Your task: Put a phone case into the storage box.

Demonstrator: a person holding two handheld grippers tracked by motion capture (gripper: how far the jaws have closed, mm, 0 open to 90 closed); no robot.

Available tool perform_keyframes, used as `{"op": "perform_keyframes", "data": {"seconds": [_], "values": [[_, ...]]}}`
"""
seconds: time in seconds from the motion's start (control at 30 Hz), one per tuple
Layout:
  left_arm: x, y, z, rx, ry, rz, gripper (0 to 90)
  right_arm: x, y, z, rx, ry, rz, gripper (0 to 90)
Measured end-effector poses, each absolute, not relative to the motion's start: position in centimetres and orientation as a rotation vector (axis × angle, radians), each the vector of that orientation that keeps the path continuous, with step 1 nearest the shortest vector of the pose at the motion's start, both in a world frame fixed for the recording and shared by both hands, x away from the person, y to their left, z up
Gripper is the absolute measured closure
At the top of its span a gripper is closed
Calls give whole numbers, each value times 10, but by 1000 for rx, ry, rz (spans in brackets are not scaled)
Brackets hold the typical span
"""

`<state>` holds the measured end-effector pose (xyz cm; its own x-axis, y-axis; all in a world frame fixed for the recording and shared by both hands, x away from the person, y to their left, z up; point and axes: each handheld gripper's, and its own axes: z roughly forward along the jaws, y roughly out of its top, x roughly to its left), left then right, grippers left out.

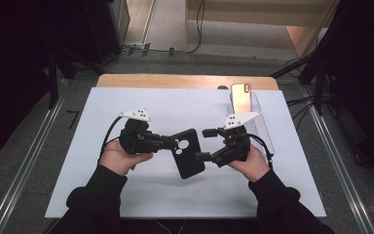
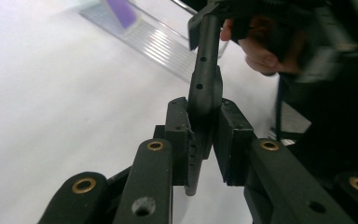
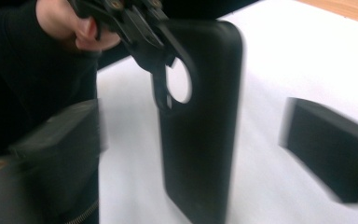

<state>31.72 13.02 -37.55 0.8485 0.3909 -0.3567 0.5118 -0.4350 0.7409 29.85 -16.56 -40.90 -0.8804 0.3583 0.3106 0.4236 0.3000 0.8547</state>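
Observation:
A black phone case (image 1: 189, 153) with a round camera cut-out hangs above the white mat (image 1: 126, 195). My left gripper (image 1: 175, 144) is shut on its edge near the cut-out. The left gripper view has the case (image 2: 205, 88) edge-on, pinched between the pads of that gripper (image 2: 204, 135). My right gripper (image 1: 200, 144) stands open just right of the case, its jaws wide apart. In the right gripper view the case (image 3: 200, 130) stands between the pads (image 3: 326, 144) without touching them, and the left gripper (image 3: 144, 37) grips it from the top.
A phone (image 1: 241, 97) with a shiny back leans in a clear plastic stand (image 1: 263, 126) at the back right of the mat. The wooden table edge (image 1: 175, 80) runs along the far side. Dark stands and cables surround the table.

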Motion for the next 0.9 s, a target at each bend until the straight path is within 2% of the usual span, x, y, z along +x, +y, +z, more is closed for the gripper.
{"op": "perform_keyframes", "data": {"seconds": [0.3,0.47,0.9], "values": [[315,129,-367,2080,767,-106,776,294,-150,-411,-905,-2561,-1610,0],[311,124,-362,2107,833,-29,776,291,-142,-417,-973,-2586,-1616,0],[308,117,-360,2078,927,-6,775,283,-119,-423,-1225,-2603,-1688,0]]}}
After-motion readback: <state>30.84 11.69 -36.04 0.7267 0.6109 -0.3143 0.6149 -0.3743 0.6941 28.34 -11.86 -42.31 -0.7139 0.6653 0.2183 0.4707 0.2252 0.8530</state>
